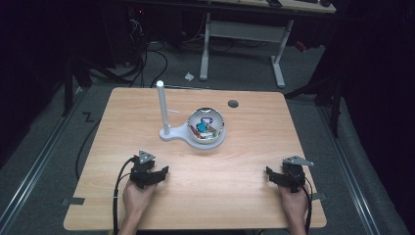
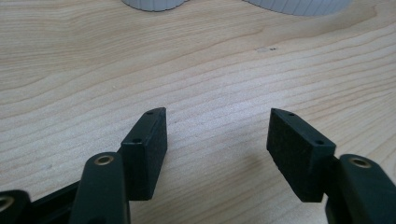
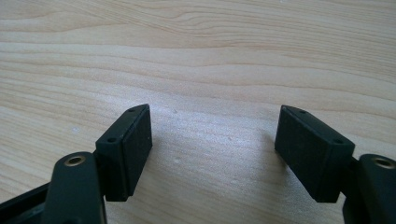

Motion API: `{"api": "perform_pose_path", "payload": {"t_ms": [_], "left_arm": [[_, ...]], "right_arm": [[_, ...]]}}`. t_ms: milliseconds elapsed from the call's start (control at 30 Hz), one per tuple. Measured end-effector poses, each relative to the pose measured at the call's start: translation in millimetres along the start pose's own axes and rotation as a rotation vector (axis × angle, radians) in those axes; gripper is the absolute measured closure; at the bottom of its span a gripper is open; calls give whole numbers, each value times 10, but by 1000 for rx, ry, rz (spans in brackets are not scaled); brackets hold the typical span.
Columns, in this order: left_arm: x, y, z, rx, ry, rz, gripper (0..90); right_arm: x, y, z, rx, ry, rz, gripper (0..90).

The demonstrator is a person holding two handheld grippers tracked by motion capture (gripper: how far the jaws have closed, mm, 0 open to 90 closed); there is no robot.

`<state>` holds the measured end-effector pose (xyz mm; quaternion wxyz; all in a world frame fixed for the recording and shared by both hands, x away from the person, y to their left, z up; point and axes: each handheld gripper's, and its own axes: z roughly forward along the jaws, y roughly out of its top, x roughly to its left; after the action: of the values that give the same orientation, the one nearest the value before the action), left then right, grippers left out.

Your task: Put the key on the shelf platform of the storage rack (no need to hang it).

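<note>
From my remote station, I see both grippers resting low on the wooden table [image 1: 244,166] near its front edge: the left gripper [image 1: 157,172] toward the front-left corner, the right gripper [image 1: 274,175] toward the front-right, each held by a hand [image 1: 138,198]. In both gripper views the black jaws stand wide apart with bare wood grain between them, gripping nothing. Near the table's middle, well apart from both, sits a white stand [image 1: 169,131] with an upright post, its bowl [image 1: 206,125] holding small colourful items (too small to identify).
</note>
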<state>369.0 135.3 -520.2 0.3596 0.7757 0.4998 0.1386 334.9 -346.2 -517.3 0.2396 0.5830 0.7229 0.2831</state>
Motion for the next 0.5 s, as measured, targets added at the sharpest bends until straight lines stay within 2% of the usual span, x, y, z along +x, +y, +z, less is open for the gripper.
{"api": "perform_pose_path", "payload": {"t_ms": [133,367,500], "left_arm": [[-21,0,24,-3,9,16,384],[-108,-10,65,-5,59,87,370],[-117,-25,90,-28,61,92,354]], "right_arm": [[0,0,0,0,0,0,277],[0,0,0,0,0,0,277],[0,0,0,0,0,0,277]]}}
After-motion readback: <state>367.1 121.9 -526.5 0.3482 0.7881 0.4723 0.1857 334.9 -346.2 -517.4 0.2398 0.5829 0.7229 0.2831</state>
